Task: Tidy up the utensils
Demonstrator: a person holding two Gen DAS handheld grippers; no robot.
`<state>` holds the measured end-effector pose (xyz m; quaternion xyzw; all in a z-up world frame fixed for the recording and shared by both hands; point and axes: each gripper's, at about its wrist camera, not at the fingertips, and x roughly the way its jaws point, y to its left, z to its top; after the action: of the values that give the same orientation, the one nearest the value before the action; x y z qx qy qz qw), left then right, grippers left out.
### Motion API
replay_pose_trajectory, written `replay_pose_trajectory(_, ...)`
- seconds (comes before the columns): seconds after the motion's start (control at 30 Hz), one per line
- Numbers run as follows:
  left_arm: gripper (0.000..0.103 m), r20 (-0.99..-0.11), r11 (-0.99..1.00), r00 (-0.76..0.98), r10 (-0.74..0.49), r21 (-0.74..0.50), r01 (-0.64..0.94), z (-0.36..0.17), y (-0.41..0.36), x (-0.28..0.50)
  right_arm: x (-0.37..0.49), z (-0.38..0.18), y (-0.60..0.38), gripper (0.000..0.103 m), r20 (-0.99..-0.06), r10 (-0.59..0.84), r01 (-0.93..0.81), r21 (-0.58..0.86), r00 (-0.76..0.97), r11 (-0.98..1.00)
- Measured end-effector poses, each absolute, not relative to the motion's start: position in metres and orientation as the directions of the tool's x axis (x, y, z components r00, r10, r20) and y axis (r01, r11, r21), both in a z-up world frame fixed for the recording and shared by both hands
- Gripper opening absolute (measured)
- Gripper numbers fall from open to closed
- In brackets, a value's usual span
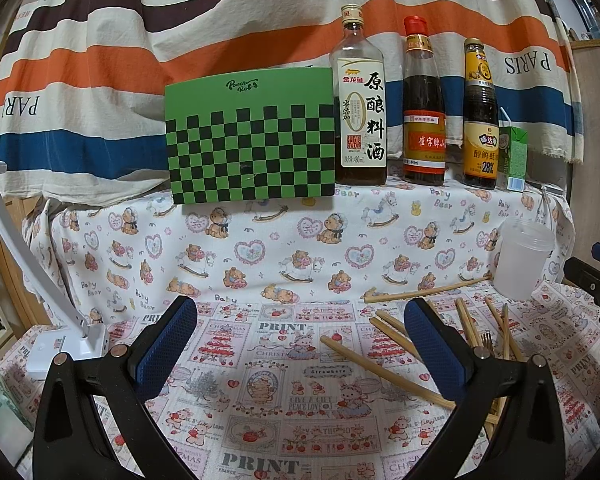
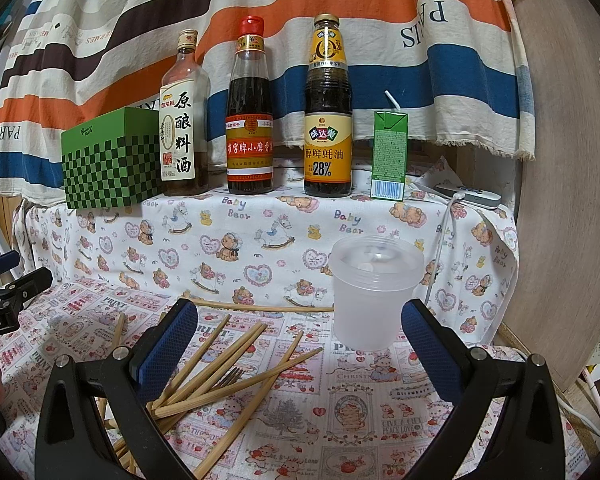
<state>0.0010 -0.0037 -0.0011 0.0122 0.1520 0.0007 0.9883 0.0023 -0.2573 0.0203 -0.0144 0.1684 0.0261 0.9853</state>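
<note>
Chopsticks [image 2: 220,372] nearest, loose heap on surface [image 2: 339,420] under right gripper [image 2: 300,344], small fork [image 2: 230,376] lying among them. More strays [image 1: 383,372] by left gripper [image 1: 300,340]. Both sets of fingers spread wide, holding nothing. Plastic cup [image 2: 373,300] upright just beside heap, looks empty of utensils. Judgement: nothing sorted yet, whole task left. Bottles [image 2: 250,120] on rear shelf, well apart.

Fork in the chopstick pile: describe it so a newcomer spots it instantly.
Start at the translucent plastic cup on the printed tablecloth, then look left to the scattered wooden chopsticks. The fork lies among them, mostly buried. Its dark metal tines are the only non-wooden thing in the pile.
</note>
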Motion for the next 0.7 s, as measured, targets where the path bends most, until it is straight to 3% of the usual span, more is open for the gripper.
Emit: replay_pose_trajectory(0.7, 0.103, -0.304, 1.0, 0.953, 0.006, 0.025, 0.002, -0.0014, -0.0033, 0.0017, 0.0023, 0.0208, -0.2557, 0.103, -0.333, 0.045, -0.056, -0.021, 0.942, 0.998)
